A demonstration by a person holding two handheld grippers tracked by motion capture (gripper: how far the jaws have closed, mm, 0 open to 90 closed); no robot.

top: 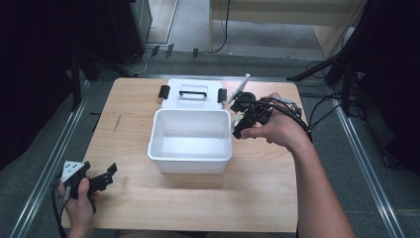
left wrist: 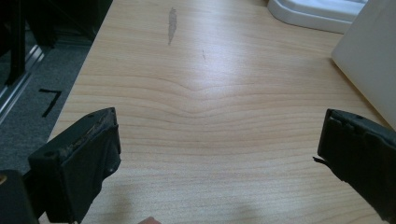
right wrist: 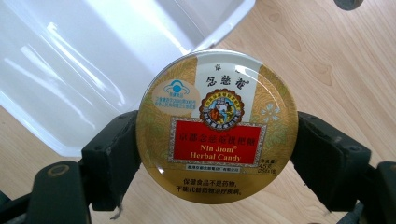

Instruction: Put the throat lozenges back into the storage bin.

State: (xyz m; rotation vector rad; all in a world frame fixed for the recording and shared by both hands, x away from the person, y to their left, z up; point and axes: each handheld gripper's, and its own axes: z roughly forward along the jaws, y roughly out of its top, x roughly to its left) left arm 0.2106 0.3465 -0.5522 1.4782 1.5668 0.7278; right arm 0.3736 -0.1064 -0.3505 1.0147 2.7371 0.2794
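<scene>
Holding: round gold candy tin with a red label, clamped across its width between the jaws of the right tongs, printed lid facing that camera.
Tin position: beside the right rim of the open white rectangular plastic box, not yet over the cavity; pale wooden surface under most of the tin, box corner behind its upper left edge in the right gripper view.
Direction to the box: from the right tongs, box interior at about 9 o'clock in the high view; in the right gripper view, the interior spreads toward 10 to 11 o'clock of the tin.
Box long axis: running 9 to 3 o'clock across the surface; near wall facing 6 o'clock.
Lid: white plastic lid with a black handle and black clips, lying open at 12 o'clock of the box, touching its far edge.
Nearer hand: right, just beside the box rim; left well apart, near the 7 o'clock corner of the surface.
Left tongs: jaws spread wide, nothing between them, bare wood ahead; box wall at about 2 o'clock in the left gripper view.
Likely next move: carrying the tin toward 9 o'clock over the rim and releasing inside; judged only from the layout.
Risk: tin edge catching the rim unless raised above it first.
</scene>
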